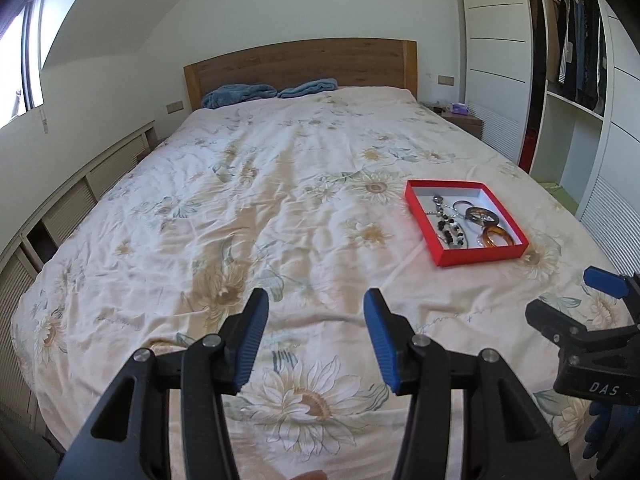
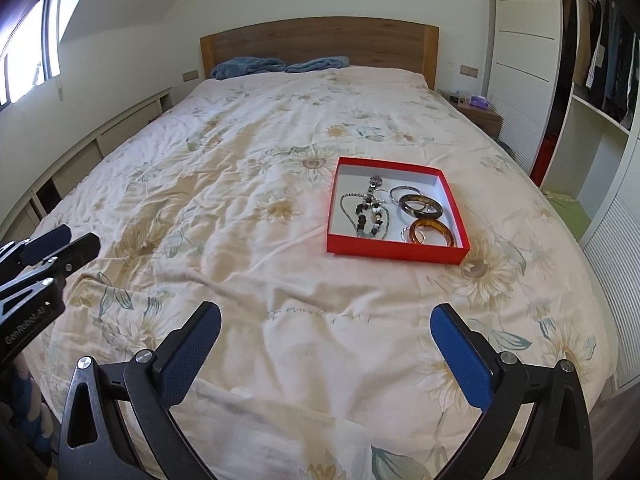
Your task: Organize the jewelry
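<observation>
A red box (image 2: 394, 253) with a white inside lies on the flowered bedspread (image 2: 240, 184), right of the middle. It holds a beaded necklace (image 2: 370, 214), a dark bangle (image 2: 420, 206), an amber bangle (image 2: 434, 232) and thin silver rings. The box also shows in the left wrist view (image 1: 480, 258), with the beads (image 1: 450, 232) and amber bangle (image 1: 498, 237). My left gripper (image 1: 316, 344) is open and empty above the bed's foot. My right gripper (image 2: 326, 356) is open wide and empty, nearer than the box. Each gripper shows at the edge of the other's view: the right one (image 1: 580, 308), the left one (image 2: 52, 252).
A wooden headboard (image 2: 320, 40) and blue pillows (image 2: 276, 65) stand at the far end. A nightstand (image 2: 480, 114) and a white wardrobe with hanging clothes (image 2: 600, 52) are on the right. Low louvred cabinets (image 2: 80, 160) run along the left wall under a window.
</observation>
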The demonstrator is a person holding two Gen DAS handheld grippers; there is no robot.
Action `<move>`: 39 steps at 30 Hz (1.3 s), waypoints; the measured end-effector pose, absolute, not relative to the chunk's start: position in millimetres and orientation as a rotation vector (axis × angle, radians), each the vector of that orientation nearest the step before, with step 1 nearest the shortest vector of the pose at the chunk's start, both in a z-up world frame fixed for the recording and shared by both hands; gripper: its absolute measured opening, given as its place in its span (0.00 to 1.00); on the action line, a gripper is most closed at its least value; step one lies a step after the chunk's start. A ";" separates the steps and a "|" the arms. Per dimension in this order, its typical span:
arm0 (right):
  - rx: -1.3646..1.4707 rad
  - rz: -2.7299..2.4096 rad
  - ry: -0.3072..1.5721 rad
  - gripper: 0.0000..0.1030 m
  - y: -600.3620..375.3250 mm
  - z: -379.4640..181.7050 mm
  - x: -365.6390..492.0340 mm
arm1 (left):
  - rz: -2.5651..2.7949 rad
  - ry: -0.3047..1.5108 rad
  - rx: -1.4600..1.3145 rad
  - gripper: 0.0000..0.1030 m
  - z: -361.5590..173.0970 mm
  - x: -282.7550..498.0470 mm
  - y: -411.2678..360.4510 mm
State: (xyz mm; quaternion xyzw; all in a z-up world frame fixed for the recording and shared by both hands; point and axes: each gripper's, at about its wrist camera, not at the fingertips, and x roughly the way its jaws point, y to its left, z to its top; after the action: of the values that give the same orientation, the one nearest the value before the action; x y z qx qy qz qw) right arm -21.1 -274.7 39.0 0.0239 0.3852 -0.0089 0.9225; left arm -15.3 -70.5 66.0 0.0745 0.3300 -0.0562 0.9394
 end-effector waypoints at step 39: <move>-0.004 -0.039 0.786 1.00 -277.2 27.8 -34.2 | -0.103 0.762 0.124 0.48 37.3 -17.7 -61.8</move>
State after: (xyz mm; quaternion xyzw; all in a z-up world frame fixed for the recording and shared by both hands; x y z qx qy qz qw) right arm -34.2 -277.2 27.8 -0.0019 0.3831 -0.0189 0.9235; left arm -17.7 -61.8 37.3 0.0605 0.3715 -0.0503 0.9251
